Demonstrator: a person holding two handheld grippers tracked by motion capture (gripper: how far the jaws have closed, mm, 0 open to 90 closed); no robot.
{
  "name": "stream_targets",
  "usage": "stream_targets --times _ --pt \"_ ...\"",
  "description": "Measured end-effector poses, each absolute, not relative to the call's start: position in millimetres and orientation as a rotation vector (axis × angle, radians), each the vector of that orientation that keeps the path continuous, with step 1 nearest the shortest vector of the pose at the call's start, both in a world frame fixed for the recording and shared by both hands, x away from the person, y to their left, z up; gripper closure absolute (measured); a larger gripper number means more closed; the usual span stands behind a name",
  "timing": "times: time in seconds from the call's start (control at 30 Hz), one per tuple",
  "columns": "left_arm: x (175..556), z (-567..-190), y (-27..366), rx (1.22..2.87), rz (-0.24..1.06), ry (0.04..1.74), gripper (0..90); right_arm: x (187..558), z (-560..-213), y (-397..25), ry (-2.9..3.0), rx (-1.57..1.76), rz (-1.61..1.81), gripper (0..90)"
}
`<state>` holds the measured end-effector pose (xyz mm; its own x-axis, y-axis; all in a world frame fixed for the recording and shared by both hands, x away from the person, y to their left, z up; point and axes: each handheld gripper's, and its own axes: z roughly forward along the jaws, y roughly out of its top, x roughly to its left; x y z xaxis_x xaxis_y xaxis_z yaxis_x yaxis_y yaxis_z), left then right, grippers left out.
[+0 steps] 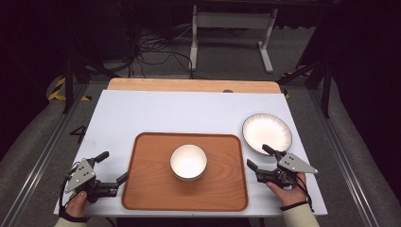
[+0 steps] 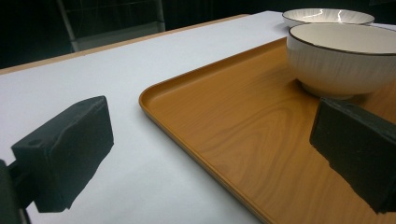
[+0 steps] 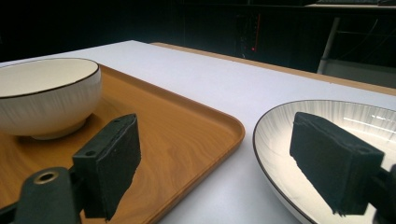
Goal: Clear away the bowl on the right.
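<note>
A white ribbed bowl (image 1: 188,162) (image 2: 343,58) (image 3: 46,95) stands in the middle of a wooden tray (image 1: 146,184) (image 2: 233,126) (image 3: 187,135). A white plate (image 1: 267,133) (image 3: 299,140) (image 2: 327,16) with a dark rim lies on the table to the tray's right. My left gripper (image 1: 113,166) (image 2: 210,154) is open at the tray's left edge, one jaw over the tray and one over the table. My right gripper (image 1: 259,156) (image 3: 219,163) is open just right of the tray, one jaw over the plate's near rim, nothing held.
The white table top (image 1: 156,111) has a wooden strip (image 1: 189,85) along its far edge. Beyond it, a white stand (image 1: 231,33) and loose cables (image 1: 156,52) lie on the floor. Metal rails run along both sides.
</note>
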<state>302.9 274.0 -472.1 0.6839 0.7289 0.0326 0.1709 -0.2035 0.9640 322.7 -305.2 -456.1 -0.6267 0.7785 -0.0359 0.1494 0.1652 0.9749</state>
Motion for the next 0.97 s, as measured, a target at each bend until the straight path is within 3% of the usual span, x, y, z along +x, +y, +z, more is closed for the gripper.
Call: stream_targets --times 0.17,0.33,0.97 --pt "303.0 -472.2 274.0 1.735 0.602 0.723 0.2 321.7 -456.7 -305.2 1.896 0.867 1.494 15.4" --pt "302.9 -472.2 273.9 1.734 0.602 0.721 0.2 321.3 -457.5 -307.1 1.951 0.779 1.554 1.9" --pt "302.8 -472.4 273.2 1.733 0.602 0.725 0.2 320.3 -458.2 -310.5 1.927 0.777 1.596 2.0"
